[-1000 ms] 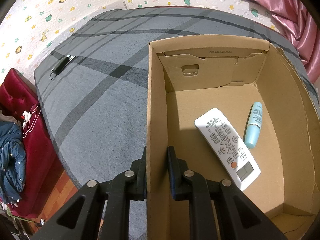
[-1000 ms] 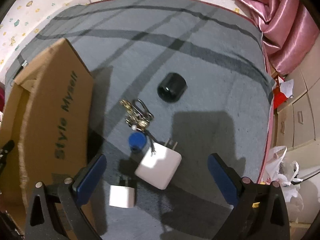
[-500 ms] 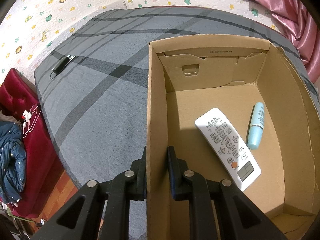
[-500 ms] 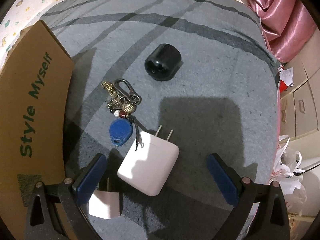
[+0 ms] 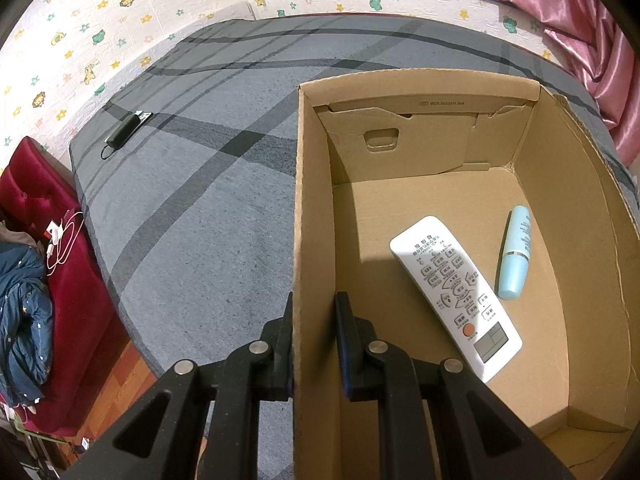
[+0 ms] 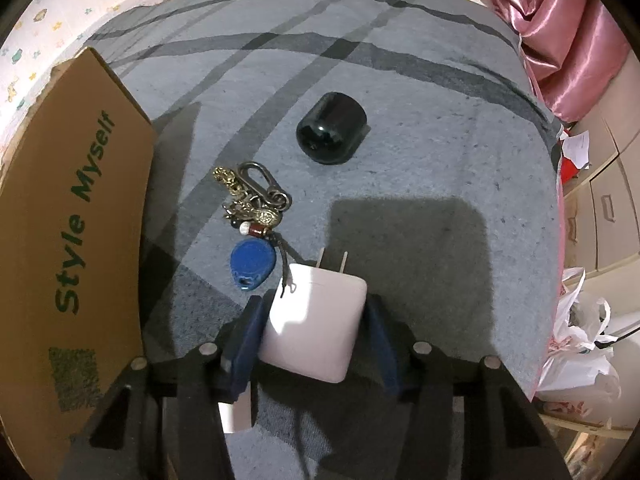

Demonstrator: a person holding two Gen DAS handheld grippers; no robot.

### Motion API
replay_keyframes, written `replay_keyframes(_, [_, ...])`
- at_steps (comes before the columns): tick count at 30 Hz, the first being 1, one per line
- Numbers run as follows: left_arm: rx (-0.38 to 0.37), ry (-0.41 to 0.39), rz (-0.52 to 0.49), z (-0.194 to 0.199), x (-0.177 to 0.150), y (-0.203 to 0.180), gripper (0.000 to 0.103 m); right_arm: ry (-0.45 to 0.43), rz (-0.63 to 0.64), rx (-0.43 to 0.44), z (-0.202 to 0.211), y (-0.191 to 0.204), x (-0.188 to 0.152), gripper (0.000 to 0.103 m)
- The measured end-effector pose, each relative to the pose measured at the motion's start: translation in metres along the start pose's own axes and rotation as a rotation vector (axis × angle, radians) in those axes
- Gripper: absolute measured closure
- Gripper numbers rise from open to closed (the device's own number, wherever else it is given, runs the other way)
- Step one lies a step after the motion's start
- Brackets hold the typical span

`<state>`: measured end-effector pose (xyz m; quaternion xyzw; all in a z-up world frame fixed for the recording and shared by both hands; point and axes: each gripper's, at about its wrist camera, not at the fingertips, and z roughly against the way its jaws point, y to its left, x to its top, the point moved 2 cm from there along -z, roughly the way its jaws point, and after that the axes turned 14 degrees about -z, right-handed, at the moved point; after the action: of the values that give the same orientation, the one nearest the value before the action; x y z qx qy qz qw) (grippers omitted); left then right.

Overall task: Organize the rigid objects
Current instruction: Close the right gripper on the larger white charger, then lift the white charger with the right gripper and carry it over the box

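Brown cardboard box (image 5: pixel 576 216), left gripper (image 5: pixel 314 340) pinching its wall, holds a white remote control (image 5: pixel 454 292) and pale blue tube (image 5: pixel 514 252); right gripper (image 6: pixel 316 332) jaws clamp the white plug charger (image 6: pixel 314 324); keyring (image 6: pixel 252 204) and black cylinder (image 6: pixel 330 134) remain.

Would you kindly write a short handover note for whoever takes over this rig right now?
Left gripper: shut on the left wall of the cardboard box, steadying it.
Right gripper: closed around the large white charger, which is still on the carpet.
Done: remote control and light blue tube lie in the box.
Left: lift the charger into the box, then the keychain, the black round object and the small white charger beneath the right gripper.
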<state>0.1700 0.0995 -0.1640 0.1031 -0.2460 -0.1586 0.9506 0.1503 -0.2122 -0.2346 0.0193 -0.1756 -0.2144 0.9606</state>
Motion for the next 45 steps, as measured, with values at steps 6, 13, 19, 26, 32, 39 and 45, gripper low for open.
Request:
replay_keyframes(6, [0.003, 0.0, -0.001, 0.0, 0.0, -0.001, 0.086, -0.009, -0.001, 0.008, 0.011, -0.003, -0.004, 0.052])
replay_keyframes(13, [0.007, -0.002, -0.001, 0.001, -0.001, -0.002, 0.086, -0.028, -0.002, 0.014, 0.027, -0.003, -0.009, 0.052])
replay_keyframes(19, [0.012, -0.001, -0.005, 0.002, -0.001, -0.002, 0.086, -0.056, 0.004, 0.026, 0.046, 0.001, -0.007, 0.052])
replay_keyframes(26, [0.01, -0.001, -0.004, 0.002, 0.0, -0.001, 0.086, -0.103, 0.028, 0.044, 0.071, 0.009, -0.003, 0.052])
replay_keyframes(32, [0.011, 0.001, -0.008, 0.001, -0.001, 0.0, 0.086, -0.134, 0.049, 0.063, 0.09, 0.02, -0.001, 0.052])
replay_keyframes(39, [0.011, 0.001, -0.007, 0.001, -0.001, 0.0, 0.086, -0.164, 0.097, 0.099, 0.113, 0.044, 0.0, 0.052])
replay_keyframes(45, [0.011, 0.001, -0.007, 0.001, -0.001, 0.0, 0.086, -0.183, 0.147, 0.132, 0.127, 0.069, -0.001, 0.052])
